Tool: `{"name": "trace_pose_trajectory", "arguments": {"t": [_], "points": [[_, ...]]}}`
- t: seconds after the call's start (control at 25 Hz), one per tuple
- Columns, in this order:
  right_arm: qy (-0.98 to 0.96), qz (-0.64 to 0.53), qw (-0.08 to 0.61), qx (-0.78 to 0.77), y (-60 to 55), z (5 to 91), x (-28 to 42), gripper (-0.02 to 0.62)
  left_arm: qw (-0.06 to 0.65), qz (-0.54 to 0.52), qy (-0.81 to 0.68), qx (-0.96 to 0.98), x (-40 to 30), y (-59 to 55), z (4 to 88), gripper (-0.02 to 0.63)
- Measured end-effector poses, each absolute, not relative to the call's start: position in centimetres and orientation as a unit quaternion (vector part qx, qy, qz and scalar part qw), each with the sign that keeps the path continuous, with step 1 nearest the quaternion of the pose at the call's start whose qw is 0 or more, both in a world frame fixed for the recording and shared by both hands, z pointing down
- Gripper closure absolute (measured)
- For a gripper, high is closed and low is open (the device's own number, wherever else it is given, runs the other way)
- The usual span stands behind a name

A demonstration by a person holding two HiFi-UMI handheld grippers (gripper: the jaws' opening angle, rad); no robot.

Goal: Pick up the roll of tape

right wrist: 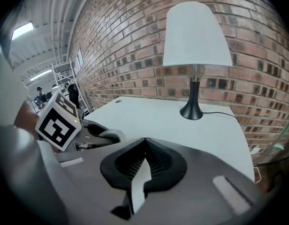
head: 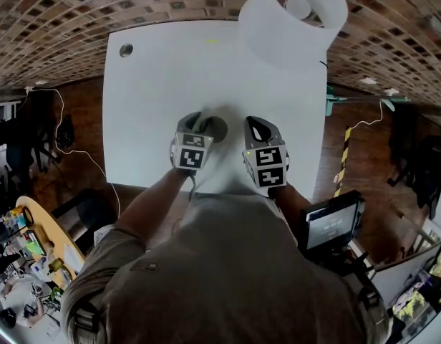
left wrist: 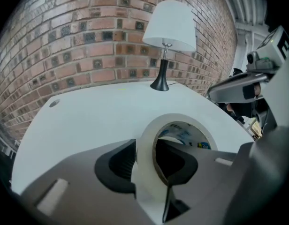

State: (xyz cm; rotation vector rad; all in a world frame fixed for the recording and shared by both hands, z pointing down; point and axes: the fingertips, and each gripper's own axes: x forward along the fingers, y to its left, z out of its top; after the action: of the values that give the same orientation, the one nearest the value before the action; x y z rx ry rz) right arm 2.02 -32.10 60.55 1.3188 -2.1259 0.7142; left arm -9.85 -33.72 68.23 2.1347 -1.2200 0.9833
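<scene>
The left gripper [left wrist: 145, 159] straddles the wall of the roll of tape [left wrist: 182, 120]: one jaw goes down through the hole and the other stands outside the rim, and the dark pads look to lie against both faces of the wall, so it seems to pinch the roll rather than merely bracket it. Taking a ring through its core like this makes sense, since the roll is probably too wide to span across and its thin wall gives the pads two flat faces to bear on. The gripper tilts forward and down, which lets the inner jaw reach into the hole from above. The roll itself lies near the front edge of the white table [head: 170, 84], just ahead of the person, and I cannot tell whether it has left the surface. The right gripper [right wrist: 144, 165] has its jaws pressed together with nothing between them; it hangs just beside the left one, apart from the roll, likely kept idle because one grip is enough. Farther back, the lamp [head: 292, 20] stands at the far right corner, well apart from the work.
</scene>
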Motion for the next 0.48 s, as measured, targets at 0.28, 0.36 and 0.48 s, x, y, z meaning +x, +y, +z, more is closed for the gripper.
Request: {"name": "trace_pose_trajectory", "arguments": {"t": [0.28,0.36,0.48], "points": [[-0.802,0.251,0.261,0.475,-31.0,60.2,2.1,0.581,0.200,0.328,-0.477,0.790,-9.5,-32.4,65.8,0.485],[-0.808,0.248,0.256,0.469,-30.7,59.8,1.9,0.581,0.188,0.317,-0.491,0.790,-9.6,-32.1,64.8,0.486],[-0.820,0.238,0.250,0.457,-30.3,59.3,1.7,0.581,0.172,0.302,-0.511,0.787,-9.7,-31.6,63.4,0.486]]}}
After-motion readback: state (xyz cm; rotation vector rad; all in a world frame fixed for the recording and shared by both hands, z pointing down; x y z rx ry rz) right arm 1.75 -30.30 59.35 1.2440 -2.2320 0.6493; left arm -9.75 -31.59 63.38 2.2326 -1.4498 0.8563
